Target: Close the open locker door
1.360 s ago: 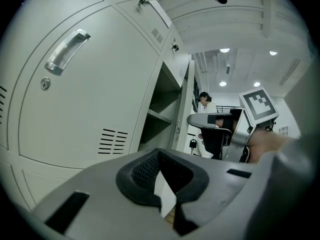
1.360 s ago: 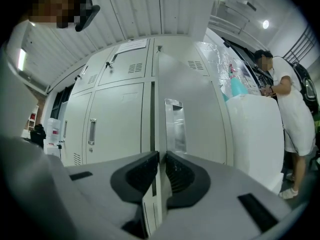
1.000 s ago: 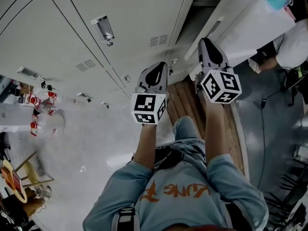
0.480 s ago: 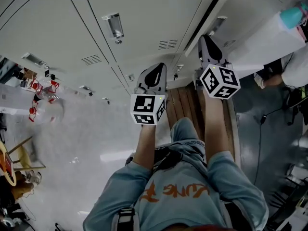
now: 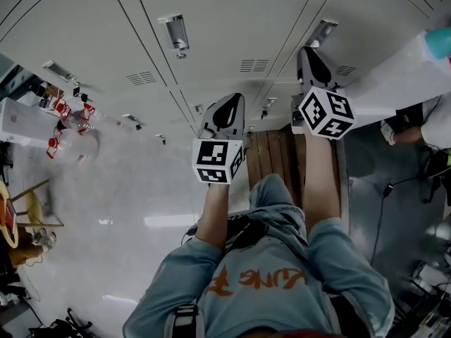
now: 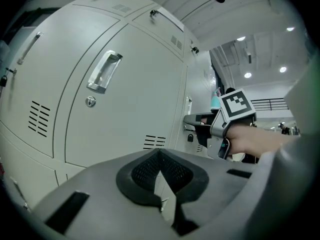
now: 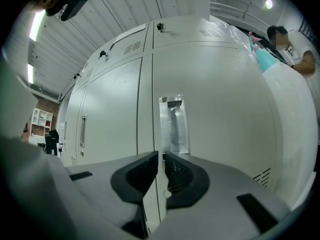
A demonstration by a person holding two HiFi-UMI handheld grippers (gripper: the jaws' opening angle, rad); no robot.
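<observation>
The locker door [image 5: 370,23] now lies flush with its neighbours, with no dark gap at its seam. Its steel handle [image 5: 321,32] sits just beyond my right gripper [image 5: 311,53], which is shut, holds nothing and points at the door beside the handle. In the right gripper view the door [image 7: 225,134] fills the frame, and the handle [image 7: 173,124] stands right above the right gripper [image 7: 161,158]. My left gripper [image 5: 225,108] is shut and empty, held back from the lockers. The left gripper view has my left gripper [image 6: 159,153] low in front and the right gripper [image 6: 197,120] against the lockers.
Another locker handle [image 5: 175,32] is up left. A wooden bench [image 5: 271,153] runs below the grippers. A table with red-capped bottles [image 5: 67,115] stands at the left. At the right are a person in white [image 5: 435,125], a cable [image 5: 384,210] and a white surface [image 5: 402,83].
The open door has swung shut; the dark gap beside it narrowed and vanished. My right gripper moved forward with the door. The left gripper stayed put.
</observation>
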